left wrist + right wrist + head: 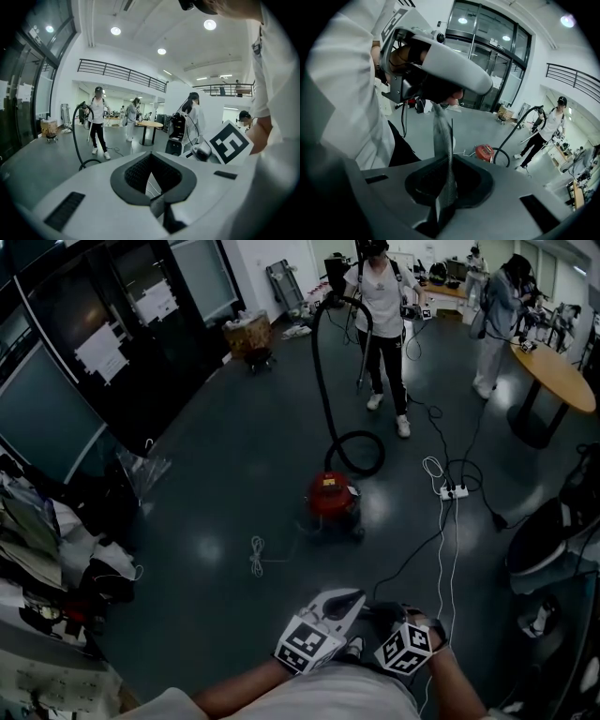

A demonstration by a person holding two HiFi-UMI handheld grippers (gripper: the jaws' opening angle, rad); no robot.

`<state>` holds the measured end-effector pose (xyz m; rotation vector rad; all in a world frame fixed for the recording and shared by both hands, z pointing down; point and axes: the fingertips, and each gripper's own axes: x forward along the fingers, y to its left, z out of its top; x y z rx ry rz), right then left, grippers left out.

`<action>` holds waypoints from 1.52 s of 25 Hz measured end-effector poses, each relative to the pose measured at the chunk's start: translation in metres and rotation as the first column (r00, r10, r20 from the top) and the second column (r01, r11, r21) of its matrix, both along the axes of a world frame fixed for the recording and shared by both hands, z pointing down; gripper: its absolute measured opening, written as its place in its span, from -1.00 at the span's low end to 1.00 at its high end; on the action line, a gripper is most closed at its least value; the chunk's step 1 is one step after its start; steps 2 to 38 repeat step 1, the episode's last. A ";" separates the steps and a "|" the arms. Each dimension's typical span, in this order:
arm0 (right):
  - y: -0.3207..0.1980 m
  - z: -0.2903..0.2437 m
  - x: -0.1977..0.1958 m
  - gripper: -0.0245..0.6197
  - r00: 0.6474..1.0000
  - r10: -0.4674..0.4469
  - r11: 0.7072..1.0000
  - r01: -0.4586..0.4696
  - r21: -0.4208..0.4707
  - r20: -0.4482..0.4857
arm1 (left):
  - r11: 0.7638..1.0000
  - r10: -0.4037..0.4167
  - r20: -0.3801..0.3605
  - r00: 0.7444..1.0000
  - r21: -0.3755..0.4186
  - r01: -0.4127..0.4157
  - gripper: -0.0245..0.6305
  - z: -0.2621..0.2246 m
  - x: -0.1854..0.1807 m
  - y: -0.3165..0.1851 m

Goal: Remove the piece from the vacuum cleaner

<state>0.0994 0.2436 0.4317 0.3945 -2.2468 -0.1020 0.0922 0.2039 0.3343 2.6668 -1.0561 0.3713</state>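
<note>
The red vacuum cleaner (331, 495) stands on the dark floor a few steps ahead, and it also shows small in the right gripper view (484, 151). Its black hose (323, 381) loops up to a person in a white shirt (384, 306) who holds the wand. Both grippers are low and close to my body, far from the vacuum. A flat grey strip (443, 140) runs from the left gripper (440, 101) down into the jaws of my right gripper (443, 197), which is shut on it. My left gripper (157, 199) looks shut on the strip's other end.
A white power strip (454, 490) with cables lies right of the vacuum, and a coiled white cord (256, 554) lies to its left. A round wooden table (553, 376) stands at the right with another person beside it. Clutter (56, 559) lines the left wall.
</note>
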 end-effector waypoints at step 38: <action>0.001 0.001 0.000 -0.80 1.000 0.002 1.000 -0.002 -0.001 0.001 | 1.000 0.001 0.001 1.000 0.000 -0.001 -0.91 0.001 0.000 0.001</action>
